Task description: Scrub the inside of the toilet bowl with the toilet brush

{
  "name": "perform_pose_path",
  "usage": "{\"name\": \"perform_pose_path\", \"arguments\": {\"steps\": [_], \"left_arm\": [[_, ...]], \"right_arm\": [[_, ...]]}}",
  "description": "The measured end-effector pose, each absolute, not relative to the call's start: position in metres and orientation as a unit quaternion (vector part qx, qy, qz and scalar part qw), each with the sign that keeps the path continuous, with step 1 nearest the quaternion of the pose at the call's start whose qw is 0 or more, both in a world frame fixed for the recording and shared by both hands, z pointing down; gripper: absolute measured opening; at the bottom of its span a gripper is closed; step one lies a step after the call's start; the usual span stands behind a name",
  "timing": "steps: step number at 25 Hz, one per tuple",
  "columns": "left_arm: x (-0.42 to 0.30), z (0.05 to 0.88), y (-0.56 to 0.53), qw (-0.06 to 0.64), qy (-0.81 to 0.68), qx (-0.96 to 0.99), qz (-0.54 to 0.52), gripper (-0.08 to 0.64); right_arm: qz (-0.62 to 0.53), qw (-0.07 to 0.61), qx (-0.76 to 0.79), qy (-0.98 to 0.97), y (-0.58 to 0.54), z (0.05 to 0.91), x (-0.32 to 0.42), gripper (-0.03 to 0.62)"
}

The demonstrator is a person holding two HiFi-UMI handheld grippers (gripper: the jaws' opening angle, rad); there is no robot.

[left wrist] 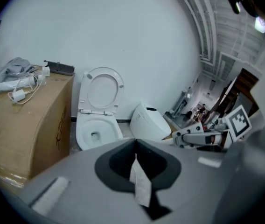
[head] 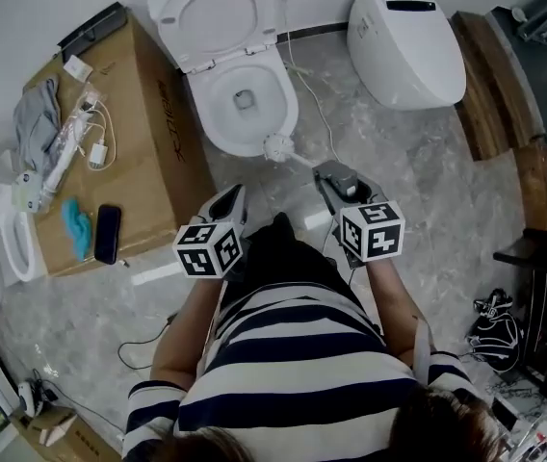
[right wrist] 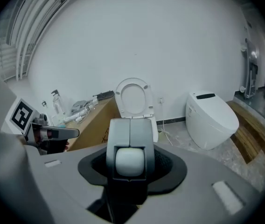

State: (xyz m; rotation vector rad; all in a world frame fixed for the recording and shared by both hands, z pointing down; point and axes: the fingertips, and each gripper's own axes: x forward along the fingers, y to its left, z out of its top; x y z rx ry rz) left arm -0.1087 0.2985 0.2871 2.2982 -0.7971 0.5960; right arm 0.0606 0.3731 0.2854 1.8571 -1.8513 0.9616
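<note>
Overhead, the head view puts the open toilet at 12 o'clock from the person, with a cardboard box at its 9 o'clock and a second toilet at its 3 o'clock. The right gripper pinches the handle of the toilet brush, whose white head sits at the front rim, at 5 o'clock of the bowl. The left gripper hangs near it at 9 o'clock. Next, the left gripper view shows the left gripper with its 2 jaws pressed together and the toilet ahead at 11 o'clock. Lastly, the right gripper view shows the right gripper clamped on the rounded white end of the toilet brush, with the toilet and its raised lid at 12 o'clock.
</note>
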Motion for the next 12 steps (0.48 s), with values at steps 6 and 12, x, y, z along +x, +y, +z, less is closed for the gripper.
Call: {"name": "perform_pose_path", "arguments": {"steps": [6,12], "left_arm": [[-0.115,0.294,0.283,0.329,-0.345,0.85,0.224,0.0],[-0.123,0.306,0.258,0.335,-0.368,0.839,0.221,0.0]], "right_arm": [[0.336,0.206,0.617,-0.681,0.332,0.303,0.066,0.175],[0.34,0.229,0.59,-0.695,0.295,0.325,0.057,0.175]]}}
